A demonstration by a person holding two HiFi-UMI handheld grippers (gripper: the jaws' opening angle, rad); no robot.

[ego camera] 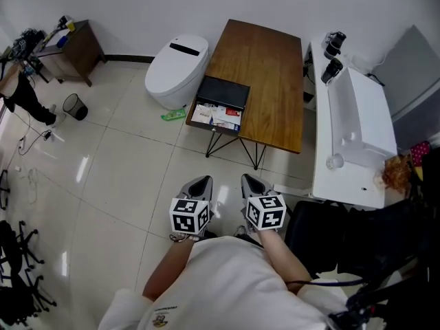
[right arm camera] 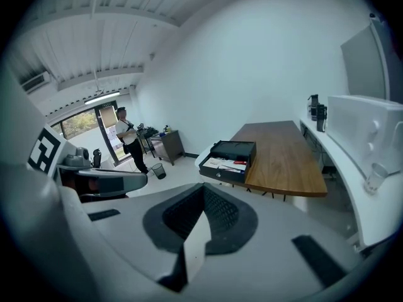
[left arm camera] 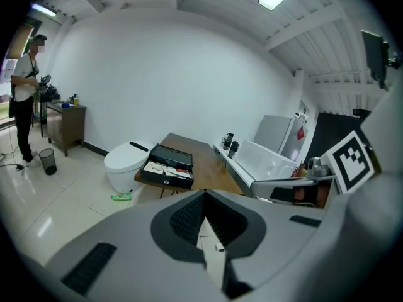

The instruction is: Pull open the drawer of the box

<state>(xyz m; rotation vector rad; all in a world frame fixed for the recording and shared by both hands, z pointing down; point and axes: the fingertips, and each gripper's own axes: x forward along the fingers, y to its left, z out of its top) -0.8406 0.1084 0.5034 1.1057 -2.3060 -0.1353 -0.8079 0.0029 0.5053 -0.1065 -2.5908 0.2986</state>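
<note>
At the desk's (ego camera: 268, 81) near-left corner: black box (ego camera: 223, 90) with its drawer (ego camera: 216, 117) open.
The drawer juts out past the desk edge, with papers visible inside. Left claw (ego camera: 198, 186) and right claw (ego camera: 251, 184) are side by side, well apart from the box, each with jaws together and empty.

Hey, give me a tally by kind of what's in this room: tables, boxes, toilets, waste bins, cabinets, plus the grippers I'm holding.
Wooden table: 1
Black box, drawer open: 1
White toilet: 1
Waste bin: 1
Brown cabinet: 1
Grippers: 2, left gripper and right gripper
Total: 7
</note>
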